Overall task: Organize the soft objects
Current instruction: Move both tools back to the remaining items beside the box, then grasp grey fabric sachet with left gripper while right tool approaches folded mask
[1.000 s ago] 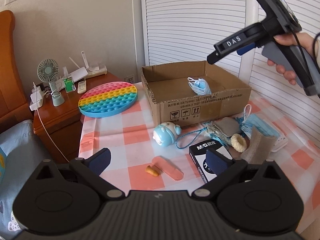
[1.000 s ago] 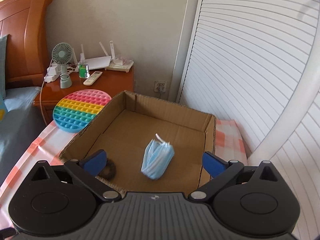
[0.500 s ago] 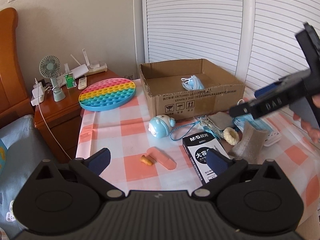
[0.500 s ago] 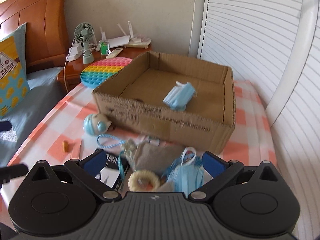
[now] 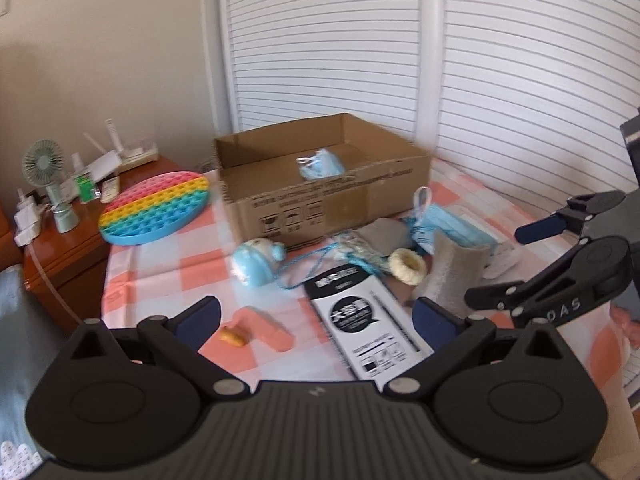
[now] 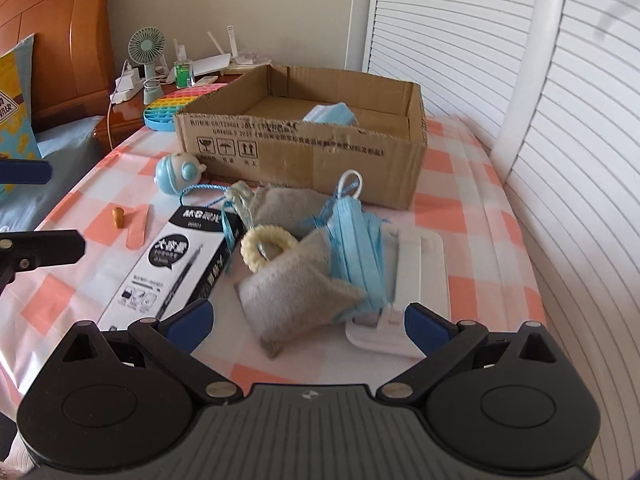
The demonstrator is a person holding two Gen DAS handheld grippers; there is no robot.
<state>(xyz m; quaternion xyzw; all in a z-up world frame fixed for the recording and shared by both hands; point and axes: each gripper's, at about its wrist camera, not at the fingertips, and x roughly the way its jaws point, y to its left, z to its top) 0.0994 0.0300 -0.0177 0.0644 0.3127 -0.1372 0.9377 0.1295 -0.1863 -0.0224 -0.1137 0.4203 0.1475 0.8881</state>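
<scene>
An open cardboard box (image 6: 300, 152) stands at the back of the checked table with one folded blue mask (image 6: 332, 114) inside. In front of it lie a second blue mask (image 6: 356, 240), two grey pouches (image 6: 296, 300) (image 6: 280, 208) and a cream ring (image 6: 266, 248). My right gripper (image 6: 308, 320) hovers open and empty just short of the nearer pouch. My left gripper (image 5: 316, 316) is open and empty over the near table, above a black-and-white pen box (image 5: 360, 316).
A blue round toy (image 5: 256, 264) with a cord, a pink strip (image 5: 264, 328) and a small orange piece (image 5: 232, 336) lie left of the pen box. A rainbow pop mat (image 5: 156, 208) overhangs the back left corner. A white stand (image 6: 416, 280) lies under the mask.
My right gripper has pulled back from above the box and dropped low in front of the pile on the table. The mask stays in the box. My left gripper shifted slightly.
</scene>
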